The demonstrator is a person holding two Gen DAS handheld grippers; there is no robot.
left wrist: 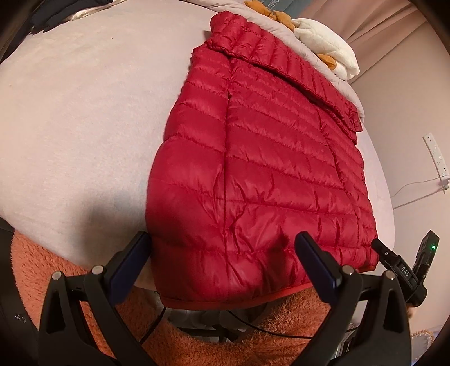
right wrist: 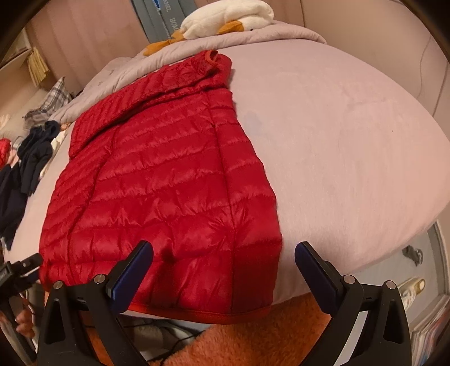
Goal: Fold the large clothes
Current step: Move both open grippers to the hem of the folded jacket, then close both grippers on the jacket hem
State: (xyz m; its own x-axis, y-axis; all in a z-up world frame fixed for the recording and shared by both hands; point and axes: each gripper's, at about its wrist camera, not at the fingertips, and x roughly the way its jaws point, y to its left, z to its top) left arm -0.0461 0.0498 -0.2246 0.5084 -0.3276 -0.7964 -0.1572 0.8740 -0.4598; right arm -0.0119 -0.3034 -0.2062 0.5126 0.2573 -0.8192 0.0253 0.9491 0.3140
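**Red quilted jacket lies flat at the bed's near edge, both claws spread and empty**

Nearest the left wrist camera, the left gripper [left wrist: 223, 242] has its 2 blue-padded fingers [left wrist: 132, 254] spread wide, holding nothing; they sit over the hem [left wrist: 225, 299] of the red puffer jacket [left wrist: 267, 157], and whether the pads touch the fabric cannot be told. Below the fingers runs an orange fuzzy fabric [left wrist: 253, 346], with thin black cables [left wrist: 267, 333] in the gap under the bed edge.

The right gripper [right wrist: 223, 246] is likewise wide apart and empty, its left finger over the jacket's lower part and its right finger over bare sheet. In the left wrist view the right gripper's body shows at the far right, printed "DAS" [left wrist: 405, 269], with a small green light [left wrist: 433, 247] beside it.

The jacket rests face-flat on the pale pink bed sheet [right wrist: 351, 140], its hem hanging slightly past the near mattress edge, its collar [right wrist: 213, 60] pointing away. 1 sleeve [left wrist: 295, 70] is folded diagonally across the upper body.

Beyond the collar sit a grey blanket [right wrist: 253, 39] and a white plush toy [right wrist: 233, 17] with orange parts. Behind it stands a grey-blue panel [right wrist: 166, 19] with partial lettering, roughly "HOM" and "NEL"; the full words cannot be read. Dark clothes [right wrist: 31, 160] lie heaped at the bed's left side in the right wrist view. A white power strip [left wrist: 437, 160] hangs on the wall.
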